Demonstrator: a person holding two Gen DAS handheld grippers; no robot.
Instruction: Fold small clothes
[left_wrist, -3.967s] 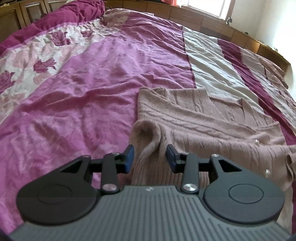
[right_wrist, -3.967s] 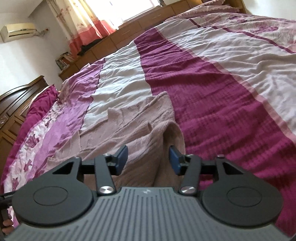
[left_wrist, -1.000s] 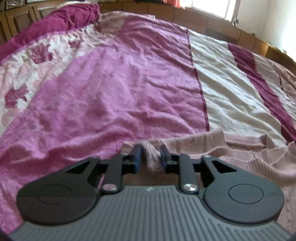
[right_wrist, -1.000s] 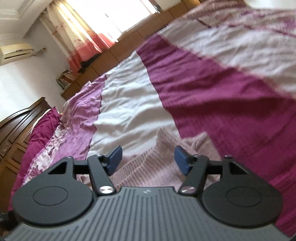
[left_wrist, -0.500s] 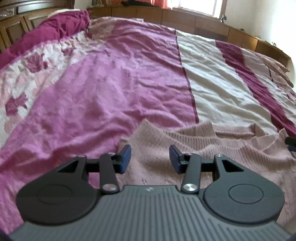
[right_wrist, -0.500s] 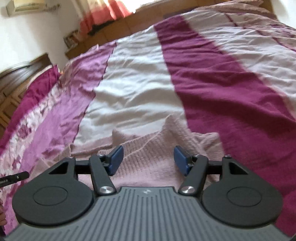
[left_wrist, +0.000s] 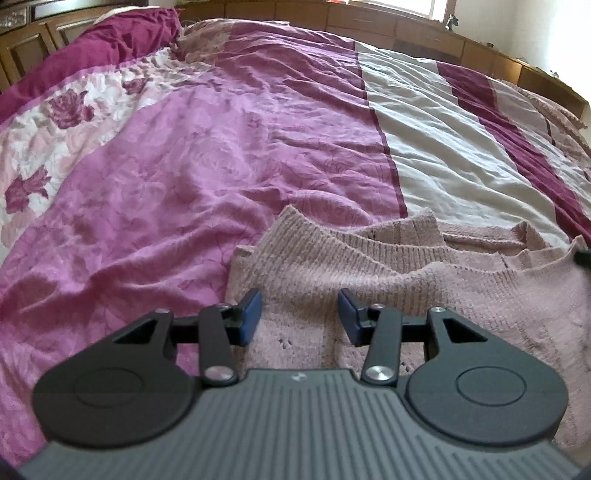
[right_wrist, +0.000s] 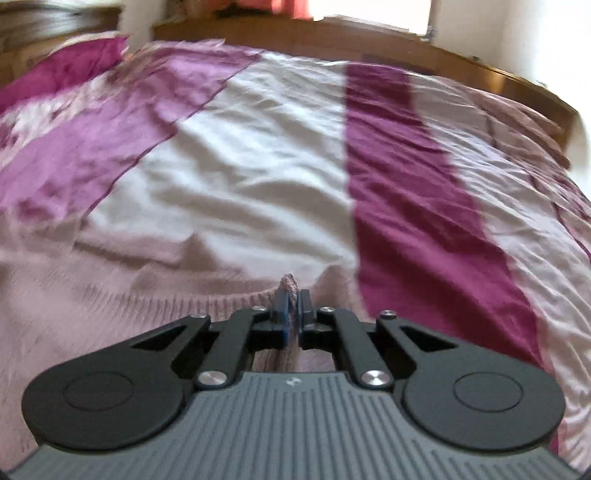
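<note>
Pink knitted sweater lies on the bedspread; my right gripper pinches its edge, my left gripper gapes above it.

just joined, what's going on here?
A person with a handheld gripper in each hand is folding a pink knit sweater on a bed with a purple, white and maroon quilt. The right gripper is shut on a pinch of the sweater's edge. The left gripper hangs open over the knit, gripping nothing.
</note>
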